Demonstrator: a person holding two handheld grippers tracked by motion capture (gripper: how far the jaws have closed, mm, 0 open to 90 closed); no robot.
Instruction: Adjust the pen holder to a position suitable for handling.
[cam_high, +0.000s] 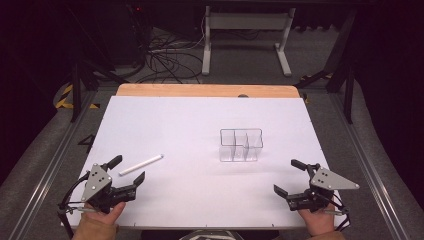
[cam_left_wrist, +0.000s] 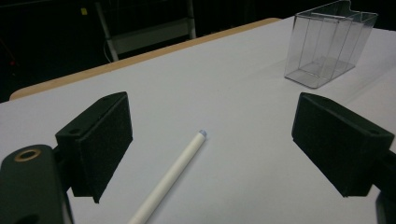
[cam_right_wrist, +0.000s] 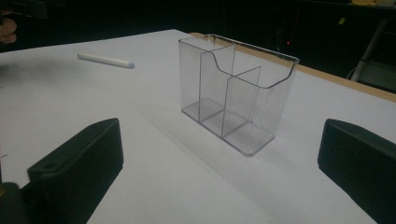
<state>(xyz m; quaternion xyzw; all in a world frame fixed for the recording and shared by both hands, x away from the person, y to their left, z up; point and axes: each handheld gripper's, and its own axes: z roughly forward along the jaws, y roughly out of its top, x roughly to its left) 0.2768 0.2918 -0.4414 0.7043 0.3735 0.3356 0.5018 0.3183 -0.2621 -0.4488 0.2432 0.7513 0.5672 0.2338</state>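
Observation:
A white pen (cam_high: 141, 164) lies flat on the white table (cam_high: 200, 115), left of centre. My left gripper (cam_high: 127, 169) is open at the near left, its jaws on either side of the pen's near end; the pen (cam_left_wrist: 169, 178) runs up between them without touching. A clear plastic organiser (cam_high: 241, 145) with three compartments stands upright right of centre, with nothing in it. My right gripper (cam_high: 290, 176) is open at the near right, facing the organiser (cam_right_wrist: 236, 91) from a short distance, nothing between its jaws. The pen (cam_right_wrist: 106, 60) lies beyond at far left.
The table's wooden far edge (cam_high: 205, 90) shows past the white surface. Behind it stand a white frame's legs (cam_high: 245, 40) and tangled cables (cam_high: 165, 60) on the floor. Metal rails (cam_high: 55, 160) run along both sides of the table.

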